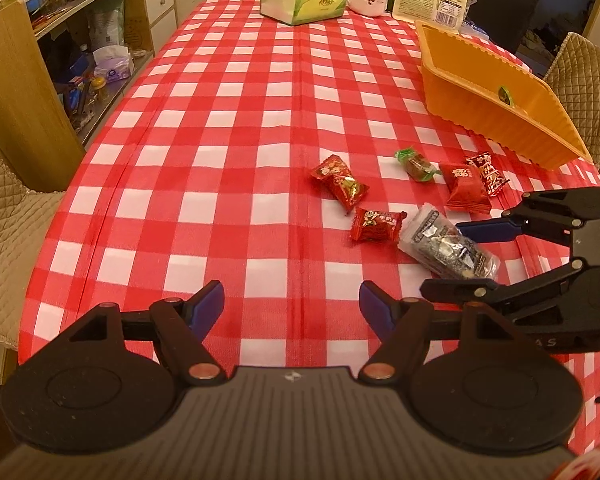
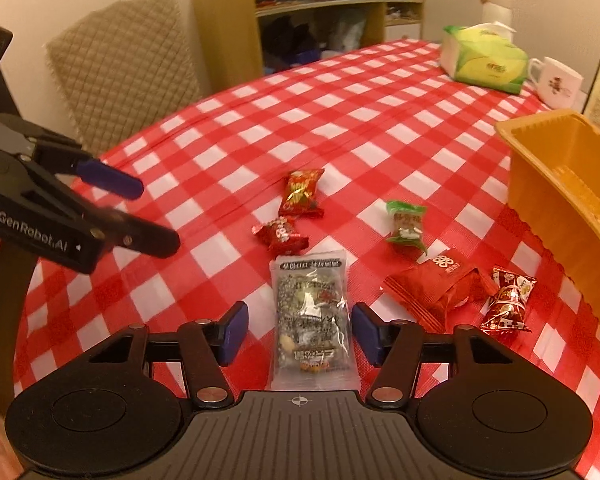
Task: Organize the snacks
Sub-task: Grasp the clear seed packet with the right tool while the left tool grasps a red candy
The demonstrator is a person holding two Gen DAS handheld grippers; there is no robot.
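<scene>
Orange bin [image 2: 556, 184] looks nearly empty — six snacks lie loose on the tabletop [image 1: 228, 160]. My right gripper [image 2: 298, 332] jaws spread around the clear packet [image 2: 310, 316]; left gripper [image 1: 292, 306] spread, idle.

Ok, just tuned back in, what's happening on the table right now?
Snack sorting is under way. The right gripper is open, its fingers straddling the clear snack packet without closing on it yet. The left gripper hovers open over bare tablecloth. Five other wrapped snacks lie loose beside the orange bin.
</scene>
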